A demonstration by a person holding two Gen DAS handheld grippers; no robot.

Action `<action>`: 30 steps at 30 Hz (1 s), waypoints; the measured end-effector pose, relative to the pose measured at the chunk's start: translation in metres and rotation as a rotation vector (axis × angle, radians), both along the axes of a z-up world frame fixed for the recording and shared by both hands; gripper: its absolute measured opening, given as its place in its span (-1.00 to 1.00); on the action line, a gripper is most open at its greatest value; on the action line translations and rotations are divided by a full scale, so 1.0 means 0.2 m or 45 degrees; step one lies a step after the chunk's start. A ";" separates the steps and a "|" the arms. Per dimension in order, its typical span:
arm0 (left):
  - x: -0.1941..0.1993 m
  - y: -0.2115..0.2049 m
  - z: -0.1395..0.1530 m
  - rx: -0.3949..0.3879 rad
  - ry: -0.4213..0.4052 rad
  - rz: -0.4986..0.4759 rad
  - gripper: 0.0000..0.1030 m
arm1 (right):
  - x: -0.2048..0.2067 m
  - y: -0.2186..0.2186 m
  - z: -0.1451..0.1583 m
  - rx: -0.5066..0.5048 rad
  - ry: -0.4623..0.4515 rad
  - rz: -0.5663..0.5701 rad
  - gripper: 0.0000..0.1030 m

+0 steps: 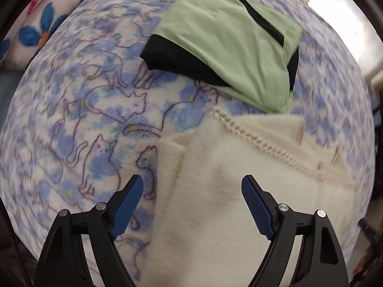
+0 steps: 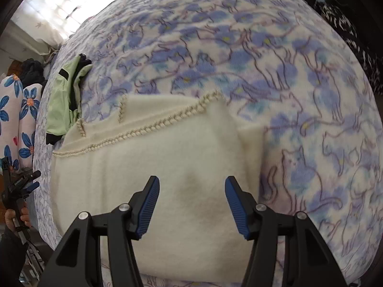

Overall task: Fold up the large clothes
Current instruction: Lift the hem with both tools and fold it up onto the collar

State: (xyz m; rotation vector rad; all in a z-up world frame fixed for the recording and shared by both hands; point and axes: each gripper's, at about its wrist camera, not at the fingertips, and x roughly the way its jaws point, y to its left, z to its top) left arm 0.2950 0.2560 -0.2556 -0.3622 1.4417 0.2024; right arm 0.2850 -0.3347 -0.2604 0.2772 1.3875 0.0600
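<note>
A cream fleece garment with braided trim (image 1: 239,191) lies folded on the blue cat-print bedspread (image 1: 83,107); it also shows in the right wrist view (image 2: 167,162). My left gripper (image 1: 192,184) is open and empty, hovering over the garment's left edge. My right gripper (image 2: 191,184) is open and empty, hovering over the garment's right part. The left gripper also shows at the far left of the right wrist view (image 2: 24,186), held in a hand.
A folded light green and black garment (image 1: 227,45) lies beyond the cream one, and it shows in the right wrist view (image 2: 64,100). Flower-print pillows (image 2: 16,119) lie at the bed's end. A bright window (image 2: 67,2) is behind. The bedspread (image 2: 299,95) stretches right.
</note>
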 end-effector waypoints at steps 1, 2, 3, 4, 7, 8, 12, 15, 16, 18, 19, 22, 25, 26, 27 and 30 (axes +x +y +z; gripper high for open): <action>0.01 -0.01 -0.04 0.018 0.008 -0.052 0.56 | -0.01 0.00 -0.02 -0.003 -0.002 -0.002 0.11; 0.03 -0.03 -0.07 0.039 0.011 -0.100 0.54 | -0.02 0.00 -0.04 -0.011 -0.003 -0.002 0.11; 0.05 -0.04 -0.10 0.052 0.011 -0.141 0.53 | -0.01 0.00 -0.06 -0.023 -0.003 -0.003 0.11; 0.06 -0.05 -0.12 0.065 0.012 -0.172 0.53 | 0.00 0.01 -0.08 -0.042 -0.004 -0.001 0.11; 0.13 -0.09 -0.21 0.101 0.016 -0.278 0.53 | 0.07 0.01 -0.13 -0.090 -0.027 0.013 0.11; 0.14 -0.10 -0.23 0.112 0.015 -0.304 0.53 | 0.11 0.02 -0.13 -0.113 -0.046 0.025 0.11; 0.20 -0.14 -0.27 0.146 -0.027 -0.368 0.53 | 0.25 0.03 -0.17 -0.207 -0.101 0.078 0.11; 0.24 -0.15 -0.29 0.156 -0.067 -0.384 0.51 | 0.34 0.01 -0.21 -0.229 -0.100 0.084 0.11; 0.25 -0.16 -0.29 0.156 -0.084 -0.396 0.32 | 0.37 0.01 -0.24 -0.221 -0.092 0.081 0.11; 0.27 -0.18 -0.30 0.126 -0.102 -0.438 -0.08 | 0.39 0.03 -0.27 -0.203 -0.090 0.097 0.10; 0.27 -0.21 -0.30 0.121 -0.108 -0.476 -0.35 | 0.39 0.05 -0.28 -0.205 -0.101 0.114 -0.02; 0.24 -0.33 -0.27 0.278 -0.151 -0.594 -0.86 | 0.37 0.10 -0.27 -0.262 -0.125 0.165 -0.56; 0.21 -0.33 -0.20 0.326 -0.204 -0.568 -0.88 | 0.32 0.08 -0.20 -0.252 -0.199 0.127 -0.85; 0.21 -0.33 -0.15 0.311 -0.227 -0.530 -0.88 | 0.31 0.05 -0.16 -0.224 -0.226 0.092 -0.85; 0.21 -0.31 -0.11 0.286 -0.250 -0.486 -0.88 | 0.30 0.02 -0.12 -0.185 -0.254 0.050 -0.85; 0.21 -0.24 0.00 0.235 -0.300 -0.391 -0.89 | 0.28 -0.04 -0.04 -0.126 -0.301 -0.027 -0.86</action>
